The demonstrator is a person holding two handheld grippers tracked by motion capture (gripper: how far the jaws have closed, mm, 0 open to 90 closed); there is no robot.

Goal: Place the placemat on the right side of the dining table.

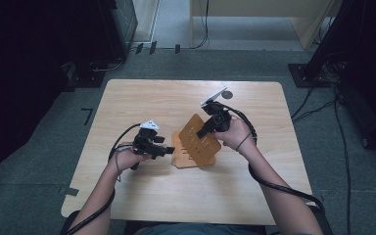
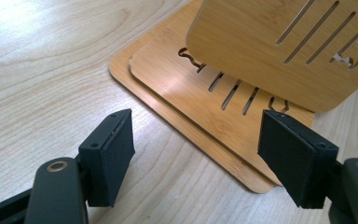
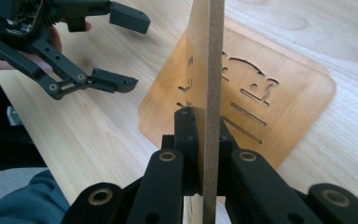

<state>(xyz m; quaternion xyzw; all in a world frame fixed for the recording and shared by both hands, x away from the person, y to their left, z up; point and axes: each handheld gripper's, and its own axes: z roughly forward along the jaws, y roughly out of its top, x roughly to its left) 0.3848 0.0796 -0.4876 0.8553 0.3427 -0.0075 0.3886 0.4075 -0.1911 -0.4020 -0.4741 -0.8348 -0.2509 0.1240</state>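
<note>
On the pale wooden tabletop (image 1: 142, 196) lies a small stack of thin bamboo boards with slots and shapes cut through them, near the middle and slightly toward the person's right. The right claw (image 3: 204, 140) is clamped on the edge of the top board (image 3: 213, 56), its two black pads pressed flat against either face, and it holds this board raised and tilted up on edge above the others. In the high view the raised board (image 1: 199, 131) leans over the stack, with the right claw (image 1: 204, 131) gripping it from its far right side. Beneath it the flat boards (image 2: 191, 112) rest on the tabletop, one lying on another with their rounded corners slightly offset; the lifted board hangs over them without clearly touching at the near end, though where its lower edge meets them I cannot tell. The left claw (image 2: 196, 154) hovers just beside the stack's left edge, low over the tabletop, its jaws standing apart with nothing between them; the corner of the flat boards lies ahead of the gap. In the high view the left claw (image 1: 169, 151) points toward the stack from the left.
</note>
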